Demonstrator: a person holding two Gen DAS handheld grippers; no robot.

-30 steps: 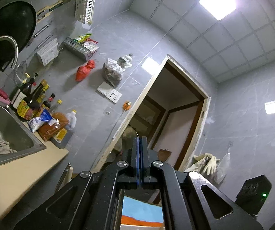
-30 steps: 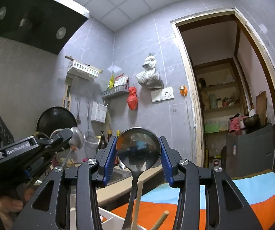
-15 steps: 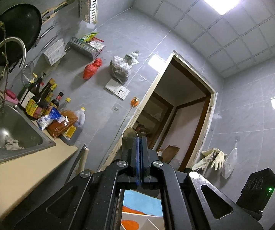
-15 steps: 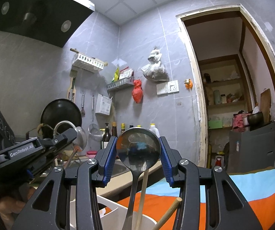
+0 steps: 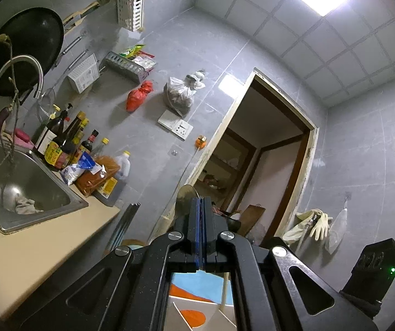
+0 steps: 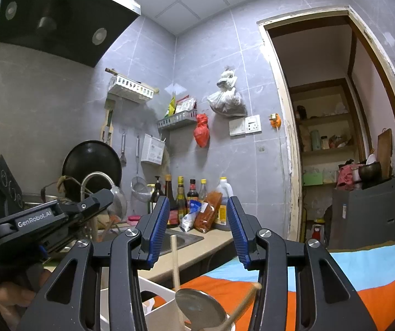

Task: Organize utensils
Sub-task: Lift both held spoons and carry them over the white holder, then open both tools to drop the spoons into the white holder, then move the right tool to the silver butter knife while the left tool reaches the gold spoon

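Note:
My right gripper (image 6: 197, 229) is open and empty. Below it a steel spoon (image 6: 200, 309) stands bowl-up in a white utensil holder (image 6: 156, 300), beside wooden chopsticks (image 6: 175, 262). My left gripper (image 5: 200, 220) is shut on a thin metal utensil whose round head (image 5: 185, 197) sticks out past the blue pads. In the right wrist view the left gripper (image 6: 98, 201) is at the left, holding that utensil's round head (image 6: 118, 202) up. The holder's white rim (image 5: 189, 311) shows under the left gripper.
A steel sink (image 5: 29, 190) with a curved tap (image 5: 21, 66) sits in the beige counter (image 5: 26, 251). Bottles and packets (image 6: 197, 201) line the wall. A wok (image 6: 91, 162) hangs behind. An orange and blue cloth (image 6: 335, 275) lies to the right. A doorway (image 6: 332, 138) opens beyond.
My right gripper opened and let go of the steel spoon, which dropped into the white holder. My left gripper stayed shut on its utensil and tilted slightly downward.

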